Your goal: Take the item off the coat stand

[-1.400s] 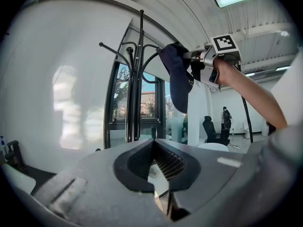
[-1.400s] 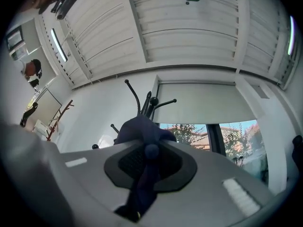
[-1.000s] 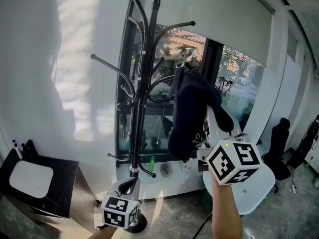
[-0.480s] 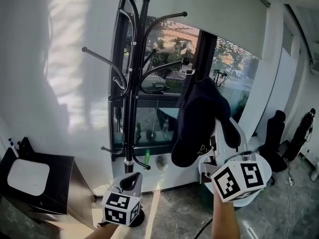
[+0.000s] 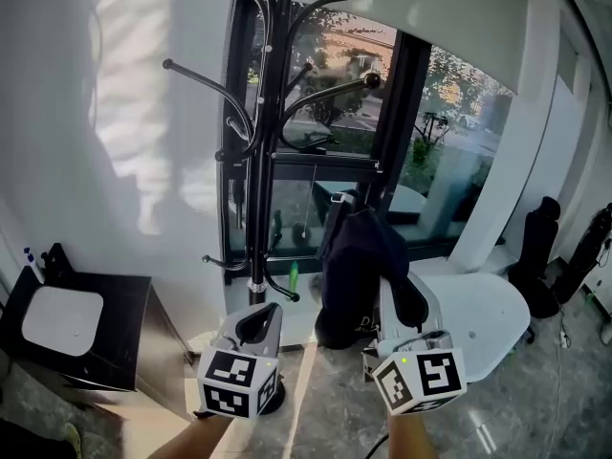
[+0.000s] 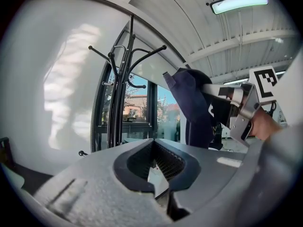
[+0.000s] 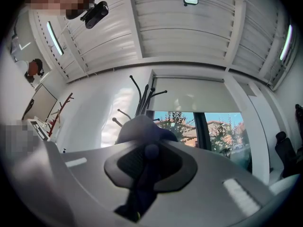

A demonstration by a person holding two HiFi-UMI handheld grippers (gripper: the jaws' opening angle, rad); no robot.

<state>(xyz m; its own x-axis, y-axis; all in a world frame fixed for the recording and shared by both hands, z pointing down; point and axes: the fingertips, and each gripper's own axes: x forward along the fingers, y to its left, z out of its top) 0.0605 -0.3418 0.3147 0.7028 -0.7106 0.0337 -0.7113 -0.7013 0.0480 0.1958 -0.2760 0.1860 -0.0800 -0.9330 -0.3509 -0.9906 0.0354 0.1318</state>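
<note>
Navy fabric in the grip: the cap hangs from the right tool, whose jaws are clamped on the cloth about the crown button. The cap is clear of the coat stand, low in front of the person and above the floor.
Grip risk: only a narrow pinch of soft cloth seems caught. A quick swing or any slackening of the jaws could let the cap slide out and drop.
Left tool: jaws together on nothing, held low near the stand's base. It gives no support if the cap slips.
Coat stand: black and upright, with bare hooks. Its knobbed hook reaches out above the cap, so raising the cap again could snag the back strap or jolt the stand.
Window: the glass is close behind the stand, so a hard knock to the pole could tip it that way.
</note>
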